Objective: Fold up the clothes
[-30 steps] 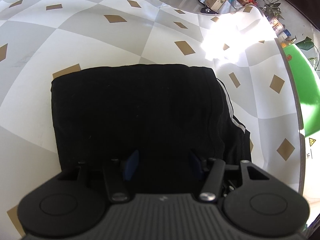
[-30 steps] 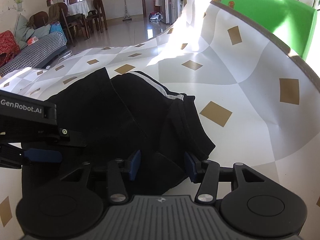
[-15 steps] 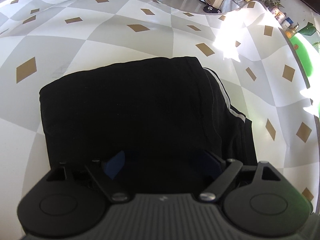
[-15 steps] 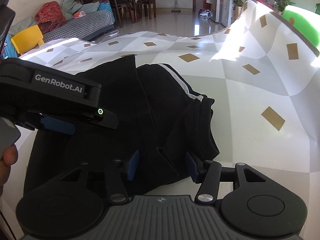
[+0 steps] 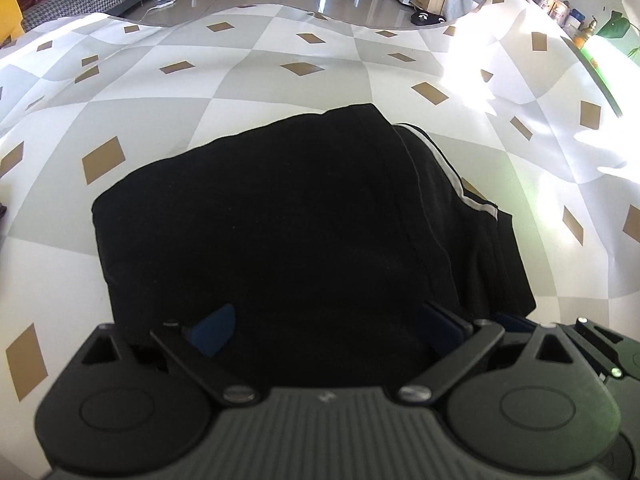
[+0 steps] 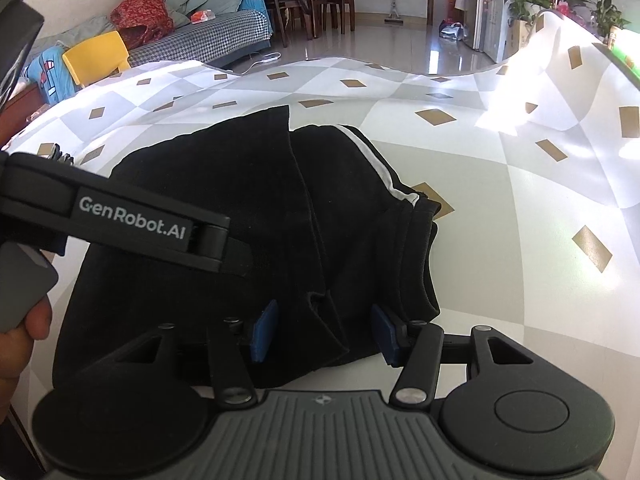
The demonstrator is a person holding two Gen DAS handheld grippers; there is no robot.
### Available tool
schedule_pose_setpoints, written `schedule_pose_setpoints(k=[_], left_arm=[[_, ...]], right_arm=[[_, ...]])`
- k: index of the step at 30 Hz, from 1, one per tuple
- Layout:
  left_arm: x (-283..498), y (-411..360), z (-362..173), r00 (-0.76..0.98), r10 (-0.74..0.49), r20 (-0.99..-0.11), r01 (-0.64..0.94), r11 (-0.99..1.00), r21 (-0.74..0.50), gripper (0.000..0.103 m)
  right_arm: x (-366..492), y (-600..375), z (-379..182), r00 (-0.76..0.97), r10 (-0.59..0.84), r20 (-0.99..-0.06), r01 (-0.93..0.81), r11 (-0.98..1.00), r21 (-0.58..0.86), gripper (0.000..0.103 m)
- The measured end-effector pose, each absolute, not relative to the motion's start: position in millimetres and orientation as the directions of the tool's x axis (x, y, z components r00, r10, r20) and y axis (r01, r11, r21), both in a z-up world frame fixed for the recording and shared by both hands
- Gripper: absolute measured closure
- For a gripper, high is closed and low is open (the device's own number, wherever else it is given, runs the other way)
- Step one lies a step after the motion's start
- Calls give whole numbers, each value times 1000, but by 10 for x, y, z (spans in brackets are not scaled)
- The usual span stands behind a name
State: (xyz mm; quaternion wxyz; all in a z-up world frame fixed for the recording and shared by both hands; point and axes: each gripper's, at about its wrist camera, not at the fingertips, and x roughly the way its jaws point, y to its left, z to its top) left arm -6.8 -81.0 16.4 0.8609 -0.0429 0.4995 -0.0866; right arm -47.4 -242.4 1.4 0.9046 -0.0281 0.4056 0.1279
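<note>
A black folded garment [image 5: 280,220] with a white side stripe [image 5: 476,204] lies on the checked tablecloth [image 5: 240,72]. My left gripper [image 5: 328,332] hovers over its near edge. Its jaws are opening wide, and the cloth lies under them without being pinched. In the right wrist view the same garment [image 6: 224,168] fills the middle. My right gripper [image 6: 324,332] stands half open at the near right corner. A raised fold of cloth sits between its pads, which do not press on it. The left gripper's body [image 6: 132,224] reaches in from the left, held by a hand [image 6: 16,340].
The tablecloth [image 6: 520,240] spreads wide beyond and right of the garment, and its far edge curls up. A green surface [image 5: 592,56] borders the right side. Off the table stand a yellow chair [image 6: 96,56], a sofa, dining chairs and plants.
The left gripper's jaws have spread from about half apart to wide. Both grippers have rolled and shifted, so the garment's far edge now sits lower in each view.
</note>
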Motion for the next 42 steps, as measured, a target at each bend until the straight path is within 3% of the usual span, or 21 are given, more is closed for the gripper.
schedule_pose_setpoints(k=[5,12,17,22,29,34,42], left_arm=[[-163,-629,264,513,-156,-844,49,987,-153,3],[-384,-416,284,516,-153,-843,7,985,-175,2],[-524,-398,263,511,-146,-847,18,987,-159,2],[-595,-424,176,497,-118,-860,35,993,-117,0],[-624,-444,-5,476,-75,-876,43,997,-62,0],[-628,-457,-27,484,-56,-873,39,998,-43,0],[-639,-466,-47,488,-41,-872,29,999,-31,0]], right_arm=[[-448,-2502,104,656,209,-725,-223,972,79,52],[-486,-2673,328,771,144,-621,-114,990,88,52],[-461,-2767,406,795,191,-575,-93,976,195,52],[-364,-2692,310,747,261,-612,-122,958,260,52],[-265,-2559,2,667,191,-720,-92,980,175,52],[-347,-2370,-39,690,130,-712,-165,986,20,51],[-361,-2368,-24,684,117,-720,-144,989,25,50]])
